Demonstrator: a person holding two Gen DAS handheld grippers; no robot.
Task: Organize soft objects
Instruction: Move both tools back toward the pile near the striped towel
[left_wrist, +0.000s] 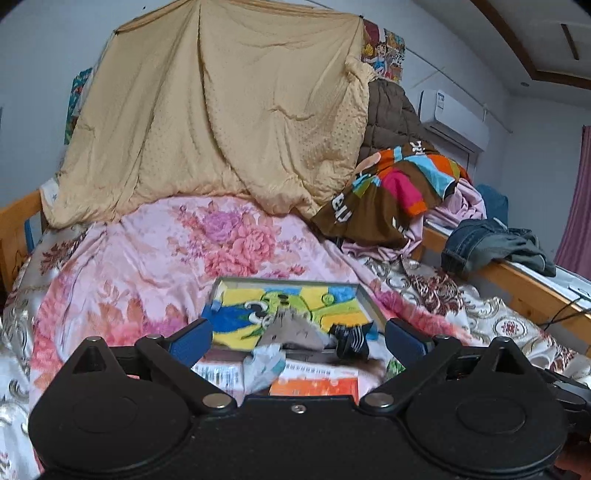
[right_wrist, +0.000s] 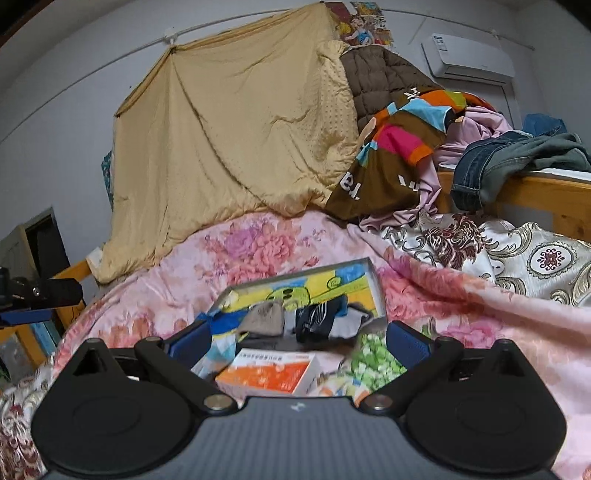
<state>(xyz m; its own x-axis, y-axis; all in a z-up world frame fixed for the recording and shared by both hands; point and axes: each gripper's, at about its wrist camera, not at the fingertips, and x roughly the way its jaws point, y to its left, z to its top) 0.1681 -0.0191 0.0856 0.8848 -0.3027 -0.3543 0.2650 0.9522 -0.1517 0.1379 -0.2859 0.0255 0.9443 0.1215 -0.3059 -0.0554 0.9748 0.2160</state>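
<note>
Socks (right_wrist: 317, 321) and grey hat (right_wrist: 264, 319) lie in the tray (right_wrist: 375, 291) on the bed, straight ahead of both tongs. Left tongs (left_wrist: 298, 341) and right tongs (right_wrist: 298, 341) gape wide, empty; neither clearly nearer.

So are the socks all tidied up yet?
Partly. A grey sock and a striped dark sock already lie in the cartoon box. Both tongs, left and right, are open and empty. The clothes pile still looks untouched.
</note>
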